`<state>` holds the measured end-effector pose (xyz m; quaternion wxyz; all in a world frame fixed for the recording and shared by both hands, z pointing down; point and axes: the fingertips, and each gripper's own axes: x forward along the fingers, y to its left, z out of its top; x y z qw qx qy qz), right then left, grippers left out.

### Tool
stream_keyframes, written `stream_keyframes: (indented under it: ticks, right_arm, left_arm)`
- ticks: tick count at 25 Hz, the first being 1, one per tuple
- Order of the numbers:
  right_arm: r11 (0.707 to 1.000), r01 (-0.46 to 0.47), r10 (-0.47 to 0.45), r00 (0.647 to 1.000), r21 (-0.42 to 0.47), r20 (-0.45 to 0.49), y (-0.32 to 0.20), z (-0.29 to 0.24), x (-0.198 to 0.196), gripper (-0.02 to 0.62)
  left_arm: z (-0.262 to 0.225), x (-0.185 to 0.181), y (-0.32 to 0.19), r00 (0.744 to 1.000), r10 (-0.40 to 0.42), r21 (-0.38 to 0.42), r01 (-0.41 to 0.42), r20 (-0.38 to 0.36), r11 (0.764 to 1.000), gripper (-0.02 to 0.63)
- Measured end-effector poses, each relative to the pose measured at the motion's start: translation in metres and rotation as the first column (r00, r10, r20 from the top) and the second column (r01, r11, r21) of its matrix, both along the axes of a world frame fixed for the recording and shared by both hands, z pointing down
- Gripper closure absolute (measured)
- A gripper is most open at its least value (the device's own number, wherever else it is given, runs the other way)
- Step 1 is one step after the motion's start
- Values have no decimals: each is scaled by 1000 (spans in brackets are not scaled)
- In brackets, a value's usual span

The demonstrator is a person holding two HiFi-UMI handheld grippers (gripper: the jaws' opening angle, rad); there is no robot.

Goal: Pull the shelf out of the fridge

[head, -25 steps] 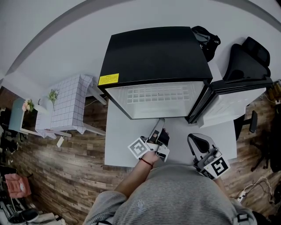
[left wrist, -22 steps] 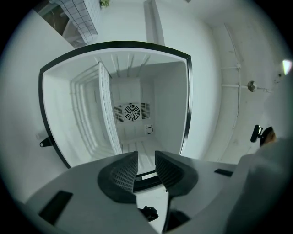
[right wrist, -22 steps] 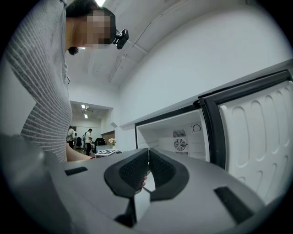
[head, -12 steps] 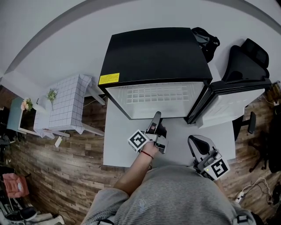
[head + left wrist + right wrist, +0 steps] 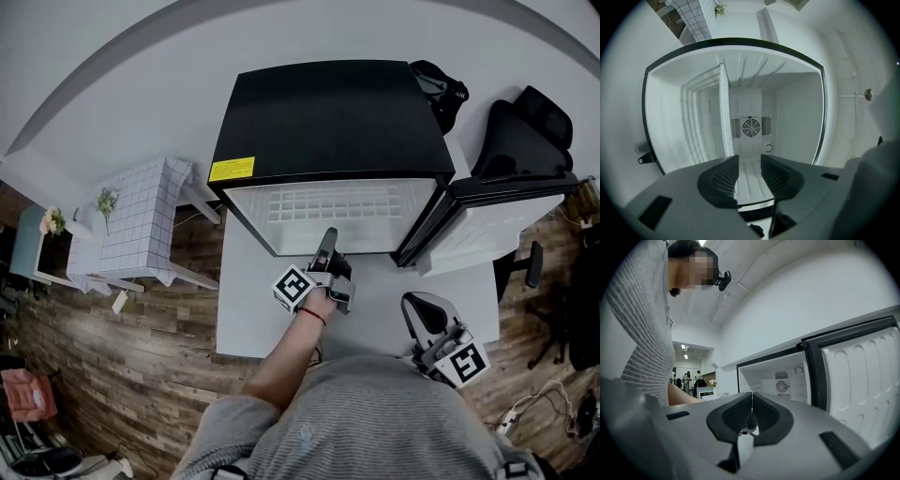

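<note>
Left gripper view shows the shelf (image 5: 723, 112) inside the fridge (image 5: 799, 117) and the left tool (image 5: 749, 160) just opened, grasping nothing.

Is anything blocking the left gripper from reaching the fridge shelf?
Nothing visible. The door is swung open to the right, and the left gripper, its jaws just opened wider with nothing between them, faces the shelf through the open front.
</note>
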<state>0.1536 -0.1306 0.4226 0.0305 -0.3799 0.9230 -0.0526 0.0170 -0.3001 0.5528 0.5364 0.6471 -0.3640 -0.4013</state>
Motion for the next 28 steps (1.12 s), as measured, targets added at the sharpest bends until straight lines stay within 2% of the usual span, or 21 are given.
stream_keyframes:
  ticks: [17, 24, 28]
  right_arm:
    - [1000, -26, 26, 1000, -17, -17, -8, 4, 7, 583]
    - [999, -34, 33, 999, -29, -25, -10, 6, 9, 581]
    - [999, -29, 28, 999, -34, -26, -11, 8, 8, 583]
  left_arm:
    - [32, -6, -43, 998, -56, -75, 54, -24, 996, 472]
    - [30, -7, -41, 997, -60, -66, 57, -40, 996, 474]
    - [34, -7, -38, 998, -56, -85, 53, -25, 995, 474]
